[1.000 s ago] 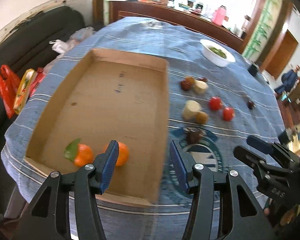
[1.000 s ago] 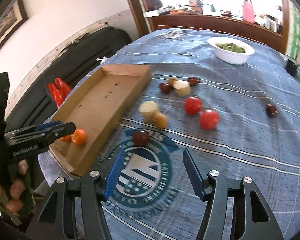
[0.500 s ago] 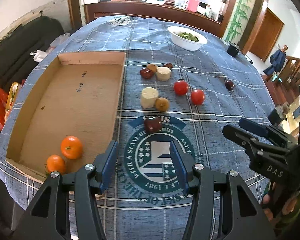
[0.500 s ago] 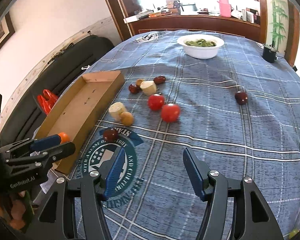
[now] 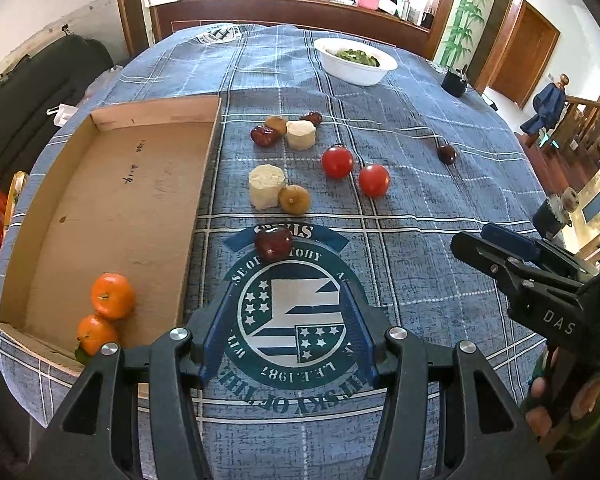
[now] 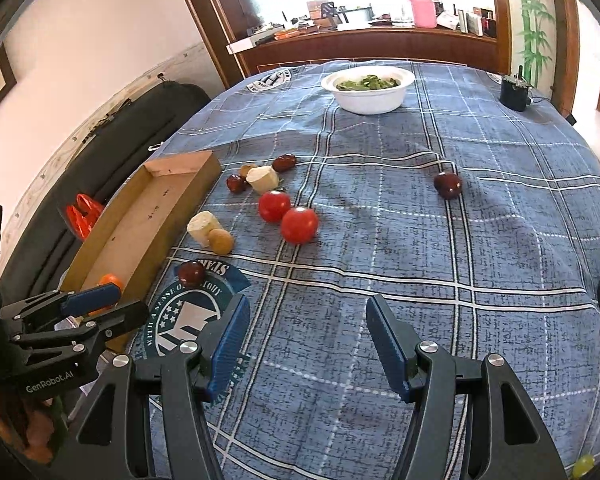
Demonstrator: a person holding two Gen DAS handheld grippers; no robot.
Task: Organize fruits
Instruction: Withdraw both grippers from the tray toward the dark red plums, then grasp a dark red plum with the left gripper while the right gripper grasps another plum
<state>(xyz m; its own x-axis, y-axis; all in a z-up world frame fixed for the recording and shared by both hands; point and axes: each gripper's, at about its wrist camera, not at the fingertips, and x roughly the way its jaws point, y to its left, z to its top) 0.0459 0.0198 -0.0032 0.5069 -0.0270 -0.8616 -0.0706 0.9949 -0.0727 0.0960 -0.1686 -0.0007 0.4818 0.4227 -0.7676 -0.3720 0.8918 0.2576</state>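
Left hand-held gripper (image 5: 288, 330) and right hand-held gripper (image 6: 306, 346): both spread wide, holding nothing. Two oranges (image 5: 112, 295) sit in the cardboard tray (image 5: 112, 200), lower left. Remaining fruits (image 5: 336, 162) lie mid-frame on the desk (image 5: 420, 208).

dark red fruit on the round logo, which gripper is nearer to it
Left. The left gripper sits just short of the dark red fruit; the right gripper is off to its right.

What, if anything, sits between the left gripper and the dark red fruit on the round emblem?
Nothing visible. The left gripper is open over the emblem, and only bare tablecloth lies between its fingers and the dark red fruit. The cardboard tray stands off to its left.
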